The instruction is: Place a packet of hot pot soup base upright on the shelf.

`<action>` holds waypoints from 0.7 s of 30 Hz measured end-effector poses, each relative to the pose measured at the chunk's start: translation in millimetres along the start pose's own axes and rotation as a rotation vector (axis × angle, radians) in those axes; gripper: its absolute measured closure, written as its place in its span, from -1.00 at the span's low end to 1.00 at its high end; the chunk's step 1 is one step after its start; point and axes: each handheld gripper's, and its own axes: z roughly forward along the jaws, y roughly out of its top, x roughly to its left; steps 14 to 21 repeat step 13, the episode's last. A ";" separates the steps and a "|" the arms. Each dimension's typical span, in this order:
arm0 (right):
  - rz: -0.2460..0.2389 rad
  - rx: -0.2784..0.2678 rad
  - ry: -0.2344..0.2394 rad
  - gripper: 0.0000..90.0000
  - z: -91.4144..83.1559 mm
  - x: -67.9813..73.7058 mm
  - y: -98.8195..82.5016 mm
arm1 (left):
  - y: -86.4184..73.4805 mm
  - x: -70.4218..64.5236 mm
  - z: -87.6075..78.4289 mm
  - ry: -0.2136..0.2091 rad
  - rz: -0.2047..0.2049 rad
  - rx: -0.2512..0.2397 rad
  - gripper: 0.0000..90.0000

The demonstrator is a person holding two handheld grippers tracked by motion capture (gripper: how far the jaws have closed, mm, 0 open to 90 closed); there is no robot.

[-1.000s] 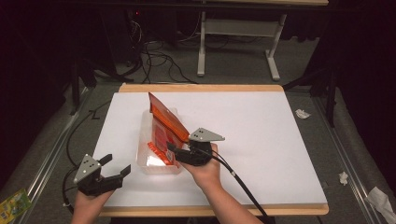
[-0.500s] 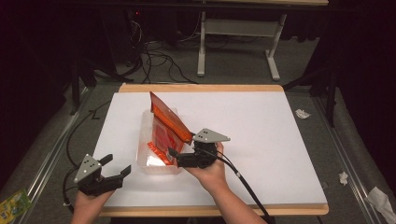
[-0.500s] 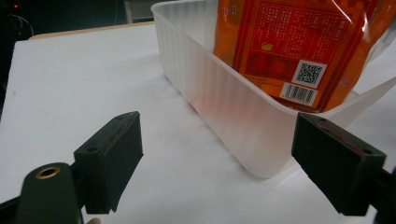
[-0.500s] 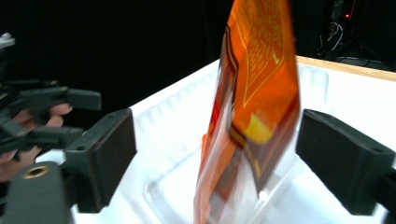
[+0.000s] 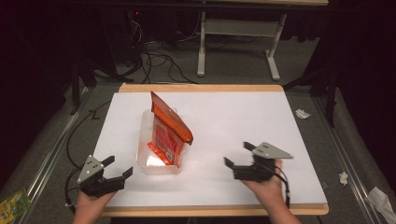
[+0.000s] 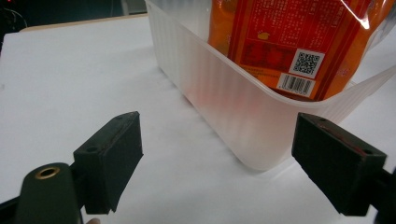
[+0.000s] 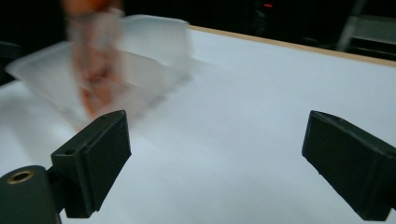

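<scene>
At lower right of the high view, the right gripper (image 5: 239, 158) has released and withdrawn from the orange pouch (image 5: 168, 133), now standing tilted in the clear tub (image 5: 142, 161) at centre-left, jaws just opened and empty: placement appears complete. The left gripper (image 5: 114, 170) rests released at lower left.

A white table top (image 5: 233, 116) with a wooden edge lies under both tongs, crumpled paper scraps (image 5: 302, 113) lie on the grey floor right of the right tongs, a green packet (image 5: 13, 204) lies left of the left tongs, and dark cables (image 5: 154, 58) and a desk frame (image 5: 236, 42) lie far beyond them.
</scene>
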 end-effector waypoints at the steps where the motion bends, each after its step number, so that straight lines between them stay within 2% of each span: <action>1: 0.010 0.005 -0.038 -0.82 -9.4 -11.0 -7.2 | -0.3 -0.4 0.8 -0.003 0.003 0.005 -0.63; 4: 0.028 0.008 -0.140 -0.81 -33.7 -39.3 -33.2 | -1.4 -2.8 3.8 -0.009 0.001 0.016 -0.63; 6: 0.083 0.011 -0.156 -0.81 -43.3 -54.9 -41.6 | -1.0 -5.0 5.4 -0.011 -0.003 0.018 -0.63; 8: 0.100 -0.014 -0.182 -0.79 -48.8 -63.3 -40.6 | 0.0 -7.9 5.4 -0.012 -0.002 0.019 -0.64; 10: 0.118 -0.034 -0.180 -0.79 -49.1 -67.7 -40.1 | 1.7 -11.1 4.6 -0.006 0.002 0.013 -0.64; 13: 0.116 -0.013 -0.167 -0.78 -44.9 -67.8 -43.5 | 5.0 -15.6 1.9 0.000 -0.002 -0.010 -0.62; 21: 0.116 -0.013 -0.167 -0.78 -44.9 -67.8 -43.5 | 5.0 -15.6 1.9 0.000 -0.002 -0.010 -0.62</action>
